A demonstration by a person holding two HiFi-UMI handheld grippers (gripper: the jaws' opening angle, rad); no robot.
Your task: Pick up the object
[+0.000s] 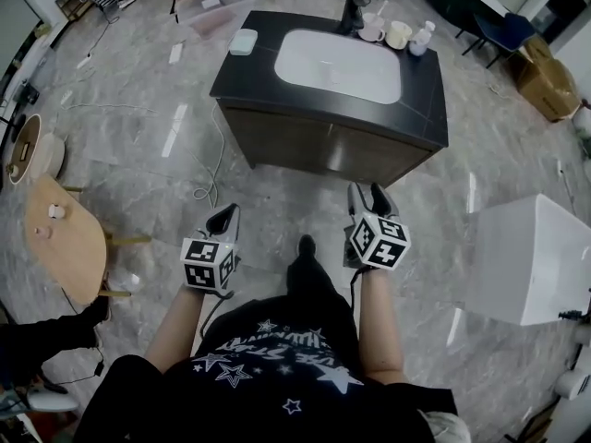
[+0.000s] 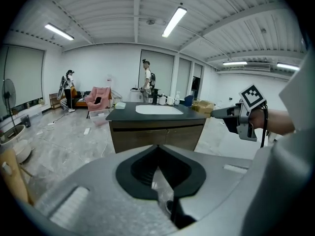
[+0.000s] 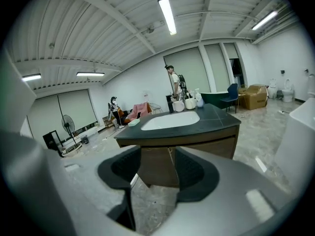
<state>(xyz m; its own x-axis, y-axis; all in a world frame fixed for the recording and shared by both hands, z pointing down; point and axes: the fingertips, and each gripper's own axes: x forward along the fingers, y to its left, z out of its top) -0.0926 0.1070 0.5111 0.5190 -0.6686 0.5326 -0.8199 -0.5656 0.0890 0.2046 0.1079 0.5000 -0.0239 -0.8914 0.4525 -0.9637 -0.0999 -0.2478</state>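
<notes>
While the person is standing on the grey marbled floor (image 1: 138,127) facing the dark-topped vanity cabinet (image 1: 420,95), both tools are being held low before the body, well apart from the cabinet.

The left gripper (image 1: 224,216) is pointing toward the cabinet; in its own view (image 2: 157,149) the jaws are lying clenched together with nothing between them.

The right gripper (image 1: 367,197) is pointing the same way. In its own view (image 3: 155,168) the jaws are standing released and wide apart, holding nothing, and the cabinet front is showing through the gap.

Which item is the object to be picked up cannot be told. The loose items are all sitting on the countertop around the white oval basin (image 1: 338,63):
- a cream mug (image 1: 399,33), a white cup (image 1: 373,31) and a small white bottle (image 1: 421,40) are standing close together at the far right corner, beside the black faucet (image 1: 354,12);
- a pale green box (image 1: 243,41) is lying at the far left corner.

Neither gripper is touching any of them.
</notes>
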